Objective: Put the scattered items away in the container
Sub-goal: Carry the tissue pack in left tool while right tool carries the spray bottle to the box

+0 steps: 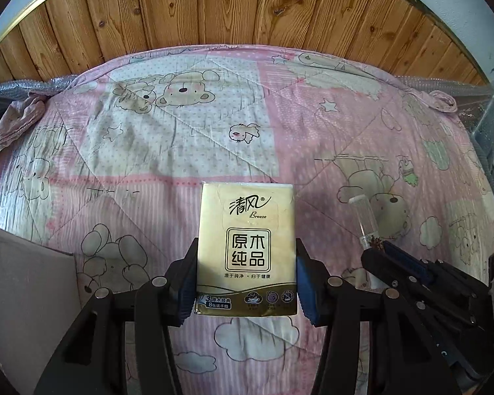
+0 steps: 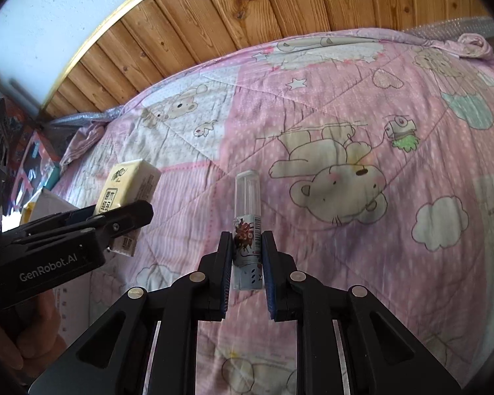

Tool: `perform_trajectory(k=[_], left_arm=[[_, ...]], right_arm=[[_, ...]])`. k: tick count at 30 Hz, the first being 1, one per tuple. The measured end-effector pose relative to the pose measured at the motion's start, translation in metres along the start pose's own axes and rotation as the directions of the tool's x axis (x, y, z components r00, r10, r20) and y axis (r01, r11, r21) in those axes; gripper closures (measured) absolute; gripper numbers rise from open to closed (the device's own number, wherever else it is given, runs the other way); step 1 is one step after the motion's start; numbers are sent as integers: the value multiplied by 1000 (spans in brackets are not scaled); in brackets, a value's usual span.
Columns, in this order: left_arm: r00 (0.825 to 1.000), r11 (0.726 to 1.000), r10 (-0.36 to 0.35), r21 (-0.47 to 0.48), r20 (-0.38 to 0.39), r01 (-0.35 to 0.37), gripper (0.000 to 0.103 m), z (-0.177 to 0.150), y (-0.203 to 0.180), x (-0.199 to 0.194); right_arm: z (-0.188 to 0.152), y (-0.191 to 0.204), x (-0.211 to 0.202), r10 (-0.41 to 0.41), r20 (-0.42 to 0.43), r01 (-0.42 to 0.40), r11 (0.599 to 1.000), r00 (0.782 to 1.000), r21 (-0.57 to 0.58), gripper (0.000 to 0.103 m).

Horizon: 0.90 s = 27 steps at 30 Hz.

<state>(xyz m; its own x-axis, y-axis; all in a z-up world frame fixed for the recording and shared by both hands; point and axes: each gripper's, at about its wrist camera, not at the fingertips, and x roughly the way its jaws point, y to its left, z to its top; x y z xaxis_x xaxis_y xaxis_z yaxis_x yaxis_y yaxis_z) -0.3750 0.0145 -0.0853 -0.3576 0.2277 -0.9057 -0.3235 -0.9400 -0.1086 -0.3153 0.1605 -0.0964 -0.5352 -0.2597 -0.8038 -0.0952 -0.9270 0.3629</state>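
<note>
Both wrist views look closely across one quilt [image 1: 214, 151].

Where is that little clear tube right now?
The clear tube is clamped in the right tool, above the pink bear quilt. In the left wrist view it shows at right, beside the tissue pack.

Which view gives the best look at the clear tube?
The right wrist view: the clear tube stands centred in the right claw, its cap and printed label plain. The left wrist view shows it small at the right, its lower end hidden by that claw.
</note>
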Motion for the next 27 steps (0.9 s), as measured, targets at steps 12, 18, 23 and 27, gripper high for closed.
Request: perform_trajectory(k=[12, 18, 23, 27], left_arm=[[995, 997, -76, -7, 60, 77, 51, -73, 0, -93], [993, 998, -66, -18, 98, 68, 51, -123, 5, -138], [990, 998, -20, -48, 141, 27, 51, -159, 19, -167], [985, 996, -18, -82, 171, 32, 51, -183, 34, -188]], right_arm=[[-85, 31, -66, 24, -1, -23, 999, 1000, 39, 85], [-128, 55, -91, 29, -9, -29, 1000, 1000, 7, 85], [-160, 82, -104, 39, -29, -40, 998, 999, -40, 85], [-176, 107, -118, 45, -22, -47, 996, 999, -81, 85]])
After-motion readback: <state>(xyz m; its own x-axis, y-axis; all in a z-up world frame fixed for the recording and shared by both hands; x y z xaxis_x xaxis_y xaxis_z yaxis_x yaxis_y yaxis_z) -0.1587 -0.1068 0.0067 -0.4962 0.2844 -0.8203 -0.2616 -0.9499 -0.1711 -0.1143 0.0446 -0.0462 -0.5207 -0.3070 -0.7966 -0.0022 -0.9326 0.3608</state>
